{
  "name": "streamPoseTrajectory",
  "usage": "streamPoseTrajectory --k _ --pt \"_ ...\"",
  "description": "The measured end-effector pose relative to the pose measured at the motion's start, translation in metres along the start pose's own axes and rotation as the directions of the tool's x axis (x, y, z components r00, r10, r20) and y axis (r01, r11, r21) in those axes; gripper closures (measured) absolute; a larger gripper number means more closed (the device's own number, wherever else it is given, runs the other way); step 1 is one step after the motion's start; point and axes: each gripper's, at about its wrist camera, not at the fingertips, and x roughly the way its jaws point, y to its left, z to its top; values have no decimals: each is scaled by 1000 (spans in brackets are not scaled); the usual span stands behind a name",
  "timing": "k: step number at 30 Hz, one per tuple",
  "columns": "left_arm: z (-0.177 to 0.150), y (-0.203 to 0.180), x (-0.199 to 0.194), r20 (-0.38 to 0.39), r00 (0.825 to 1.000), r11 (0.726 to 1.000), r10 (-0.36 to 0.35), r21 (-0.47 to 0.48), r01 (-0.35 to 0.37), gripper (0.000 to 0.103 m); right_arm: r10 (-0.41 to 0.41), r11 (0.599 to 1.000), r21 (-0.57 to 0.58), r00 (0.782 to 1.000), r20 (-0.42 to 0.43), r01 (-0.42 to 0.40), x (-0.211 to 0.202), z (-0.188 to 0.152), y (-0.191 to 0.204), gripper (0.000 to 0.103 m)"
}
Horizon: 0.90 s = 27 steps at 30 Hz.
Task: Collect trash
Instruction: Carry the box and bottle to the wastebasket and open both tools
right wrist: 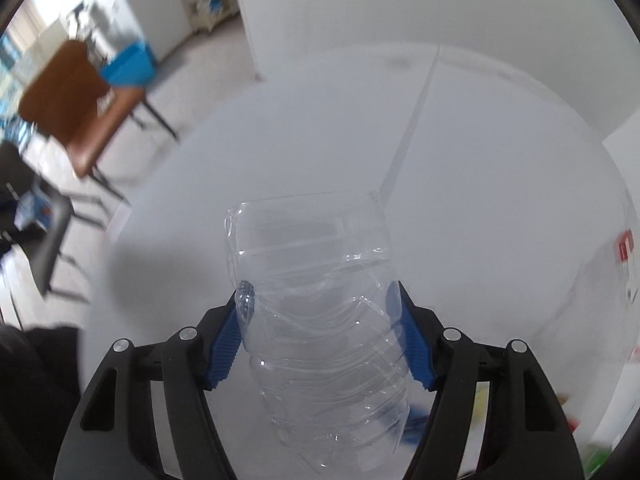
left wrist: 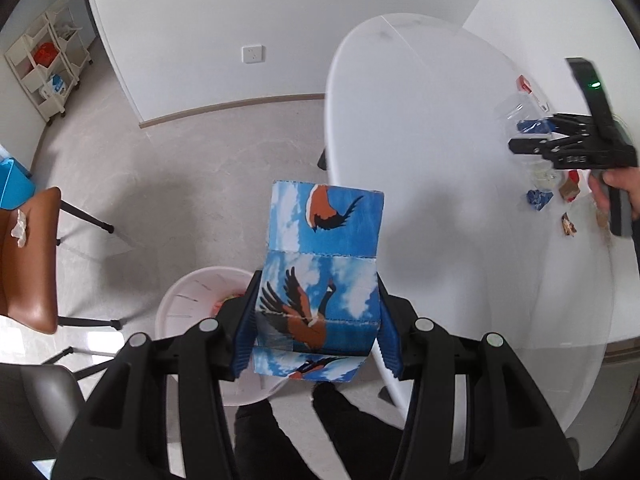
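My left gripper (left wrist: 318, 280) is shut on a blue carton (left wrist: 324, 236) printed with birds and clouds, its blue pads pressing both sides. The carton hangs over the floor, beside a pale pink bin (left wrist: 188, 308) with some trash inside. In the right wrist view, my right gripper (right wrist: 320, 292) is shut on a clear, crumpled plastic bottle (right wrist: 316, 280) above the white table (right wrist: 320, 120). The left wrist view shows that right gripper (left wrist: 532, 134) far right over the table (left wrist: 420, 120), held by a hand.
Small wrappers lie on the table's right part: a blue scrap (left wrist: 538, 198), a brown one (left wrist: 568, 190), a red-and-white box (left wrist: 526, 84). A brown chair (left wrist: 28, 256) with a crumpled paper stands left. A shelf cart (left wrist: 48, 60) is by the wall. The person's dark-trousered legs (left wrist: 260, 440) are below.
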Motion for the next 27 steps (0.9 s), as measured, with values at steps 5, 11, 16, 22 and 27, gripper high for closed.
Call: streamPoseTrajectory --k 5,11,16,22,27 --pt "-10 44 -17 -7 1000 997 23 77 -22 54 26 987 159 998 58 -34 -6 -3 74 34" --pt "-36 88 -18 -57 998 988 13 153 -4 54 104 964 243 994 37 -110 23 -16 175 34" --pt "-57 114 -2 -122 992 982 -14 183 36 54 145 949 281 989 15 -143 32 -20 246 34" --pt "-71 124 38 -201 978 976 -50 196 90 50 131 956 271 990 -45 -115 36 -24 277 34" --pt "-77 128 54 -241 968 980 -67 166 109 31 117 960 262 991 -67 -96 44 -19 300 34"
